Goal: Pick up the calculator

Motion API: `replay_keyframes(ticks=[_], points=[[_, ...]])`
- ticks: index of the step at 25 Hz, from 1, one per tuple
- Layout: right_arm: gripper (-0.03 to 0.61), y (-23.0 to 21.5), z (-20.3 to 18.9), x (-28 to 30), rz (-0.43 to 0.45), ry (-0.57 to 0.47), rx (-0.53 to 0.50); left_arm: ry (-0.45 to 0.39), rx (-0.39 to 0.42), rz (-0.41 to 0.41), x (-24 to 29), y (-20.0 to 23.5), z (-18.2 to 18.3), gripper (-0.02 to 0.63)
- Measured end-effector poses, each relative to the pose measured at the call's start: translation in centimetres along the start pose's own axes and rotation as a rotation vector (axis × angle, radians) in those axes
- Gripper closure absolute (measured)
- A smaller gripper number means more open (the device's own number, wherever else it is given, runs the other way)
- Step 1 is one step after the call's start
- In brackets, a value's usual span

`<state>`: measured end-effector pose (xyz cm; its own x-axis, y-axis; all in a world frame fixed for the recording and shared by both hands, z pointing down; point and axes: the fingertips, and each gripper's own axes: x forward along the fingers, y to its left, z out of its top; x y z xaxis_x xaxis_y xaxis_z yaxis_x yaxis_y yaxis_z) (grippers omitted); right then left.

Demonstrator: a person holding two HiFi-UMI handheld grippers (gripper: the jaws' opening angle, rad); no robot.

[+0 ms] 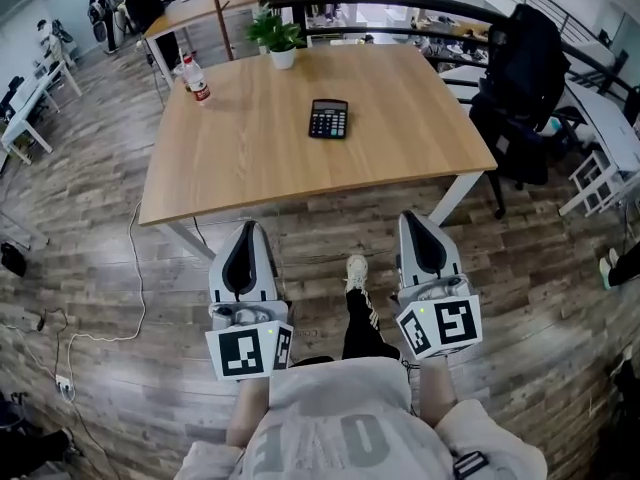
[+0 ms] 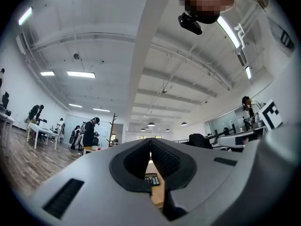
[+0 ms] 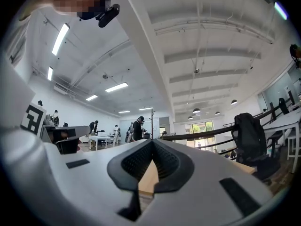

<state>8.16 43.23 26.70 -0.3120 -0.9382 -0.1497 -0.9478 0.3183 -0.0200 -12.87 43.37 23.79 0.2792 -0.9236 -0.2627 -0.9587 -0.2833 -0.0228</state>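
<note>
A black calculator (image 1: 328,119) lies flat near the middle of the wooden table (image 1: 240,158). Both grippers hang over the floor, short of the table's near edge. My left gripper (image 1: 248,228) is shut and holds nothing. My right gripper (image 1: 413,218) is shut too, with nothing in it. In the left gripper view the jaws meet at the tip of the left gripper (image 2: 150,141), and the calculator (image 2: 151,179) shows small through the gap below them. In the right gripper view only a strip of the table (image 3: 148,178) shows beneath the tip of the right gripper (image 3: 152,142).
A plastic bottle (image 1: 195,78) stands at the table's far left and a potted plant (image 1: 279,38) at its far edge. A black chair with a backpack (image 1: 525,68) is to the table's right. A cable (image 1: 135,268) runs across the wooden floor at left. My shoe (image 1: 355,270) is between the grippers.
</note>
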Motion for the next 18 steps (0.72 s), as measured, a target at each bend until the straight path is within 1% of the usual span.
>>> replay_keyframes(ticks=[4, 7, 10, 12, 14, 18], points=[[0.560, -2.6, 0.1, 4.9, 0.015, -0.007, -0.007, -0.015, 0.015, 0.027, 5.4, 1.3, -0.2, 0.604], [0.560, -5.3, 0.5, 9.4, 0.023, 0.004, -0.013, -0.005, 0.023, 0.049, 10.4, 2.2, -0.9, 0.604], [0.560, -8.4, 0.6, 14.2, 0.033, 0.016, -0.007, -0.019, 0.029, 0.074, 16.0, 3.1, -1.3, 0.604], [0.560, -10.6, 0.3, 17.9, 0.040, 0.034, -0.002, -0.023, 0.045, 0.082, 19.9, 3.4, -1.8, 0.604], [0.560, -12.5, -0.2, 21.8, 0.053, 0.064, 0.011, -0.006, 0.057, 0.098, 23.8, 4.0, -2.4, 0.604], [0.560, -15.0, -1.0, 29.1, 0.116, 0.121, 0.036, 0.020, 0.059, 0.159, 30.5, 5.8, -3.4, 0.604]])
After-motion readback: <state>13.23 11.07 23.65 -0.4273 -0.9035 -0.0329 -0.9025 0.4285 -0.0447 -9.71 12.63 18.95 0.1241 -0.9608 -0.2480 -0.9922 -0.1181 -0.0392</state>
